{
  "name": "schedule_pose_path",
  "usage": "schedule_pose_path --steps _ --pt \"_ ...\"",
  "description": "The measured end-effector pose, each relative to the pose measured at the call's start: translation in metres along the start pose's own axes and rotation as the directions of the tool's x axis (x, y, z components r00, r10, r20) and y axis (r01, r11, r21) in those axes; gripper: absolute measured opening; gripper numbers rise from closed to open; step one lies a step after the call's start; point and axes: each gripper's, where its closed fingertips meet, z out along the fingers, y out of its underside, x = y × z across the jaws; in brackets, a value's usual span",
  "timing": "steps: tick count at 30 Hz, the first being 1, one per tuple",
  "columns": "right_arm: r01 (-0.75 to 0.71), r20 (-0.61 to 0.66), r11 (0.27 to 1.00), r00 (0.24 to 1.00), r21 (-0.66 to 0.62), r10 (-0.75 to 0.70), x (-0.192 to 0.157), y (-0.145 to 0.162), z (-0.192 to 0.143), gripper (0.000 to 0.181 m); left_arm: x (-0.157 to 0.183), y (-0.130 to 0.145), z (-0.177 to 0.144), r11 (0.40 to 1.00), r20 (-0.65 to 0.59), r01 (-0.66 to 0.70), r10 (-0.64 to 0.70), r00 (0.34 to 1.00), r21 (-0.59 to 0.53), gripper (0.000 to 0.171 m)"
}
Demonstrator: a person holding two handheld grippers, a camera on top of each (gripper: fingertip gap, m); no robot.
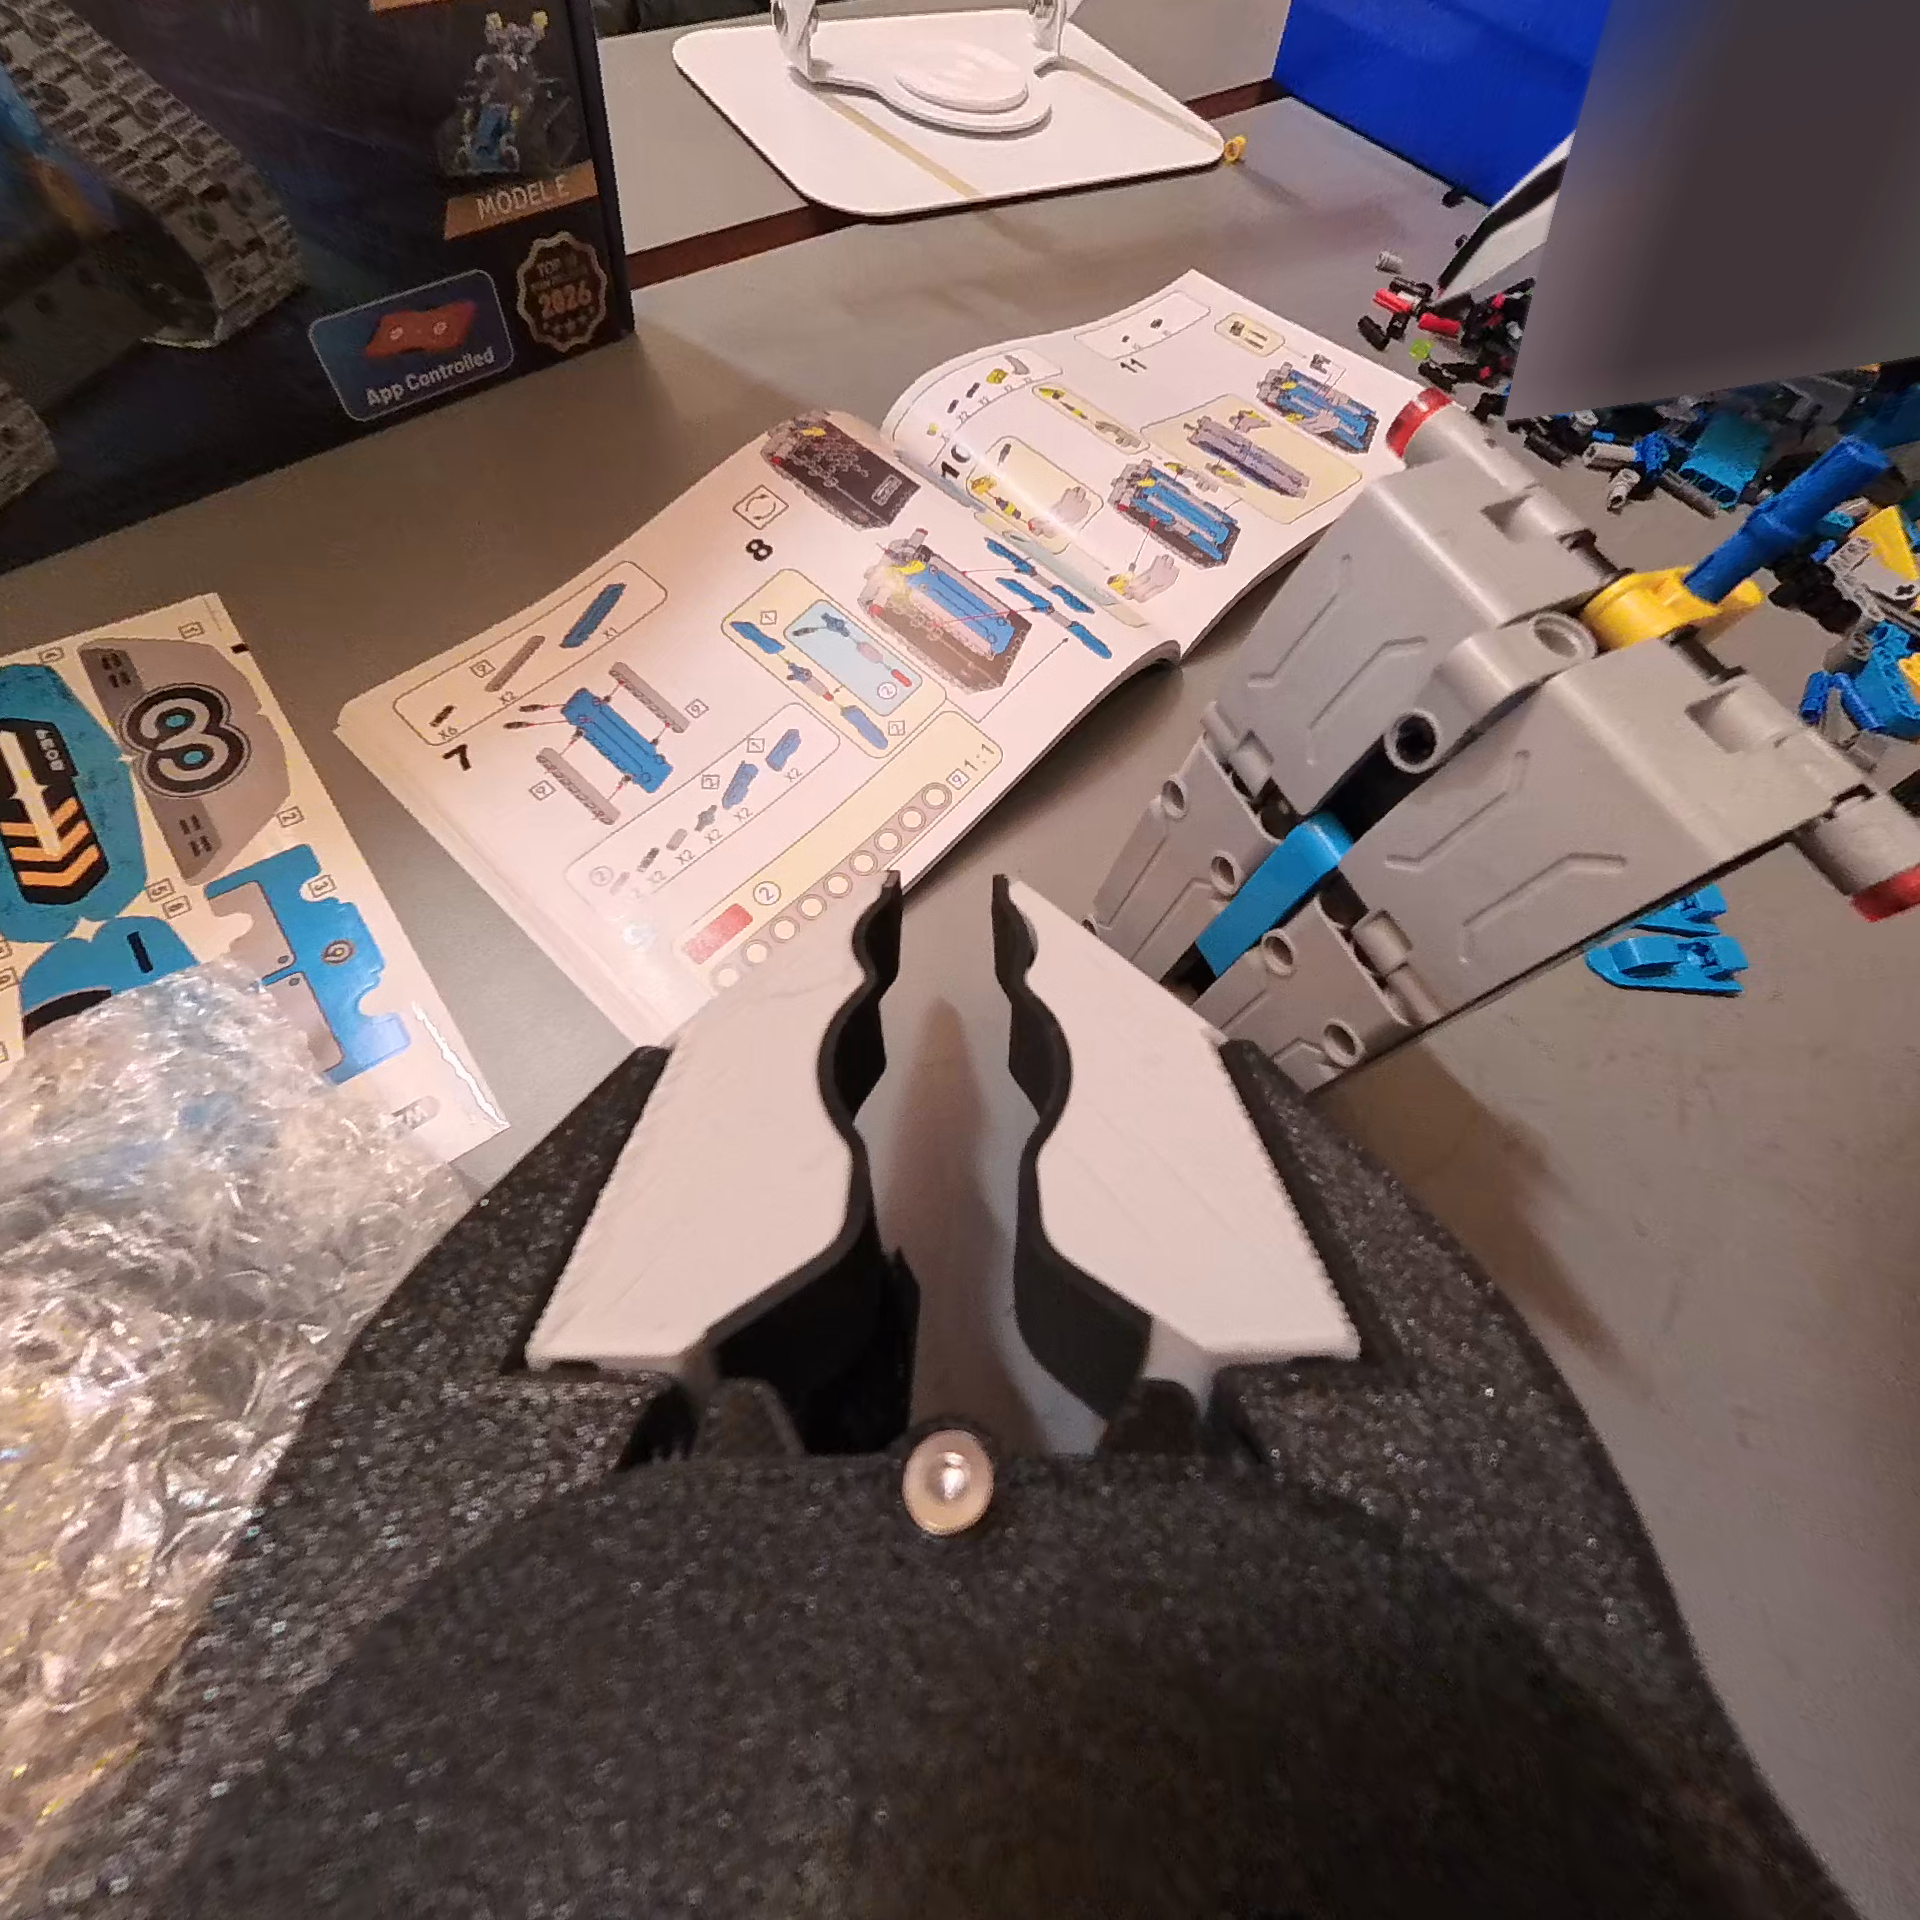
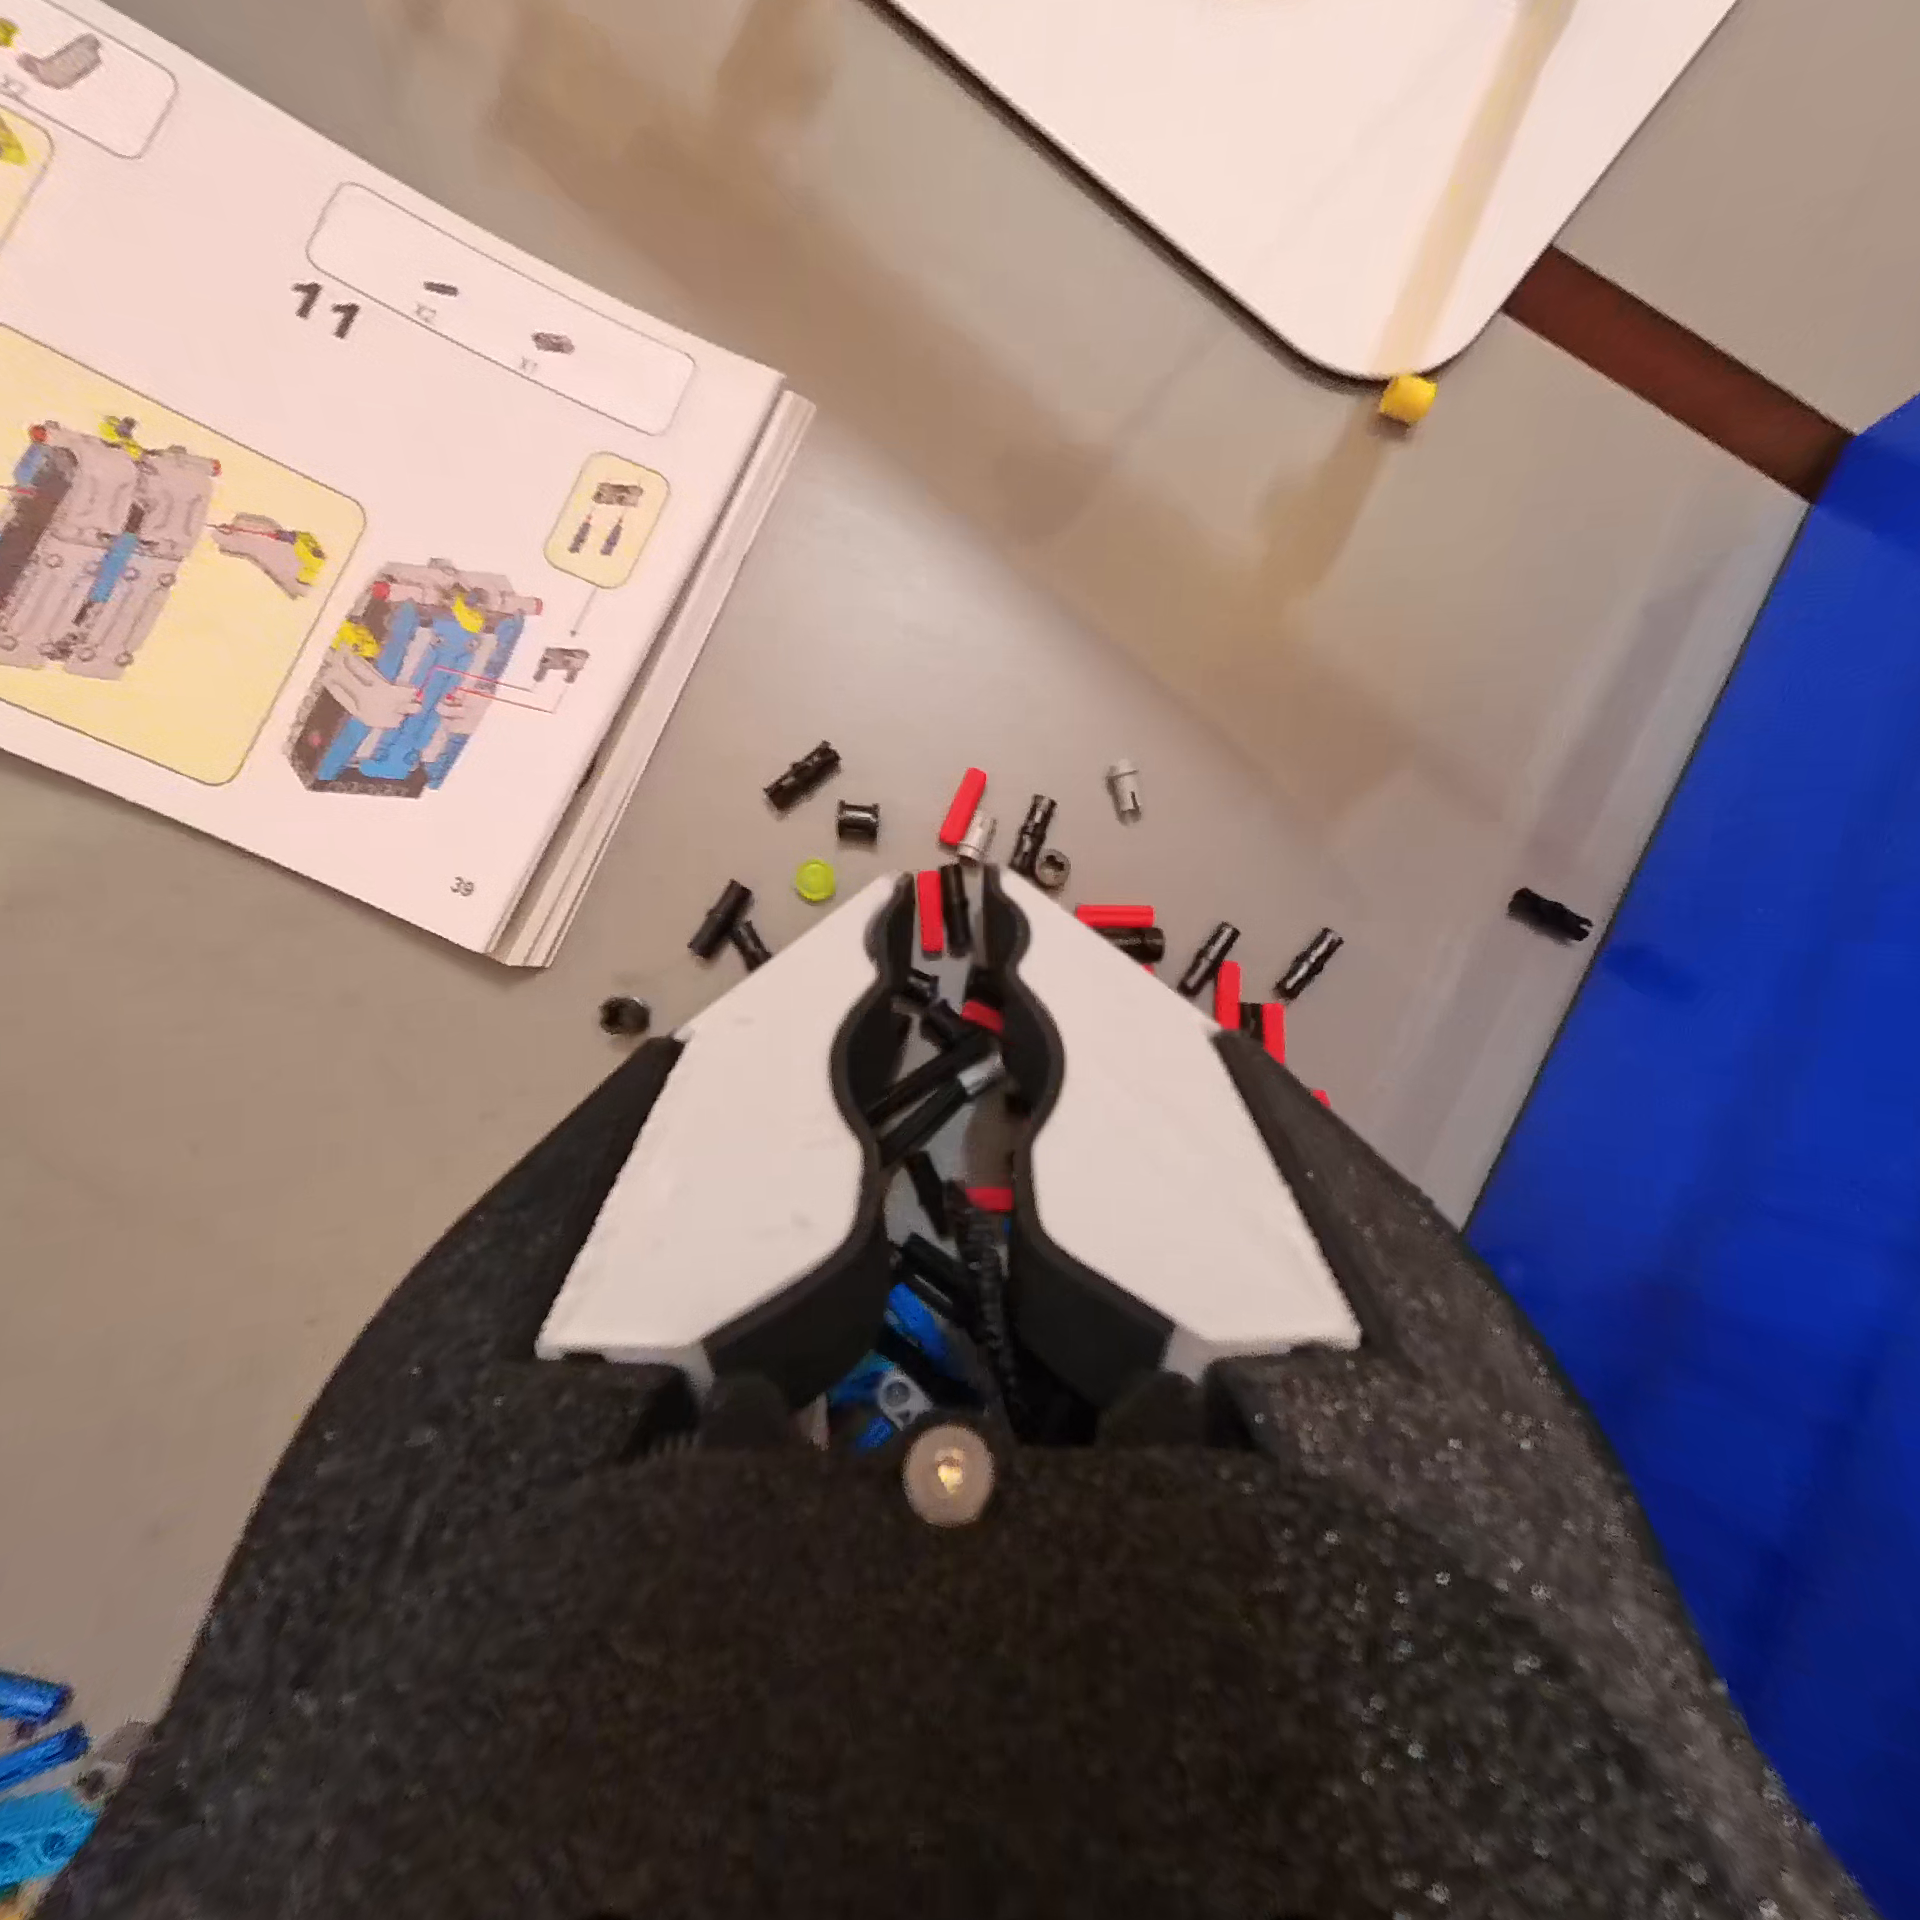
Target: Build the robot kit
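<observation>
My left gripper (image 1: 945, 888) hangs low over the grey table (image 1: 1558, 1299), jaws a narrow gap apart with nothing between them. A grey block assembly (image 1: 1455, 748) with blue and yellow parts stands just to its right. An open instruction booklet (image 1: 831, 675) lies just beyond the tips. My right gripper (image 2: 948, 883) points down over scattered small pins (image 2: 1216, 956). Its jaws stand a narrow gap apart. A red pin (image 2: 930, 912) and a black pin (image 2: 958, 902) show in that gap. I cannot tell whether they are gripped or lie on the table below.
A sticker sheet (image 1: 156, 831) and a bubble-wrap bag (image 1: 156, 1299) lie at the left. A dark box (image 1: 312, 208) and a white tray (image 1: 935, 114) stand at the back. A pile of loose parts (image 1: 1714, 468) lies at the right. A blue surface (image 2: 1714, 1143) borders the pins.
</observation>
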Motion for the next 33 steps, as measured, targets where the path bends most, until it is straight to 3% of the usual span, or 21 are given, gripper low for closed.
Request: schedule_pose_path --steps 8,17,24,28,33 --pt "0.084 -0.004 0.996 0.996 -0.034 -0.084 -0.008 0.005 0.002 0.009 0.000 0.000 0.000 1.000 -0.003 0.005 -0.005 1.000 0.001 0.017" --pt "0.044 0.007 0.999 0.999 -0.029 -0.044 -0.001 0.007 -0.001 0.006 0.000 0.000 0.000 1.000 -0.003 0.007 -0.007 1.000 0.003 0.017" --pt "0.153 -0.112 0.985 0.980 -0.085 -0.162 0.006 0.010 0.000 0.009 0.000 0.000 0.000 1.000 -0.004 0.005 -0.005 1.000 0.002 0.017" --pt "0.154 -0.066 0.988 0.986 -0.021 -0.155 -0.005 -0.001 -0.004 0.008 0.000 0.000 0.000 1.000 -0.005 0.009 -0.009 1.000 0.003 0.017" --pt "0.101 -0.062 0.994 0.993 -0.042 -0.103 0.002 0.007 0.003 0.008 -0.001 -0.001 -0.001 1.000 -0.006 0.013 -0.013 1.000 0.005 0.017"
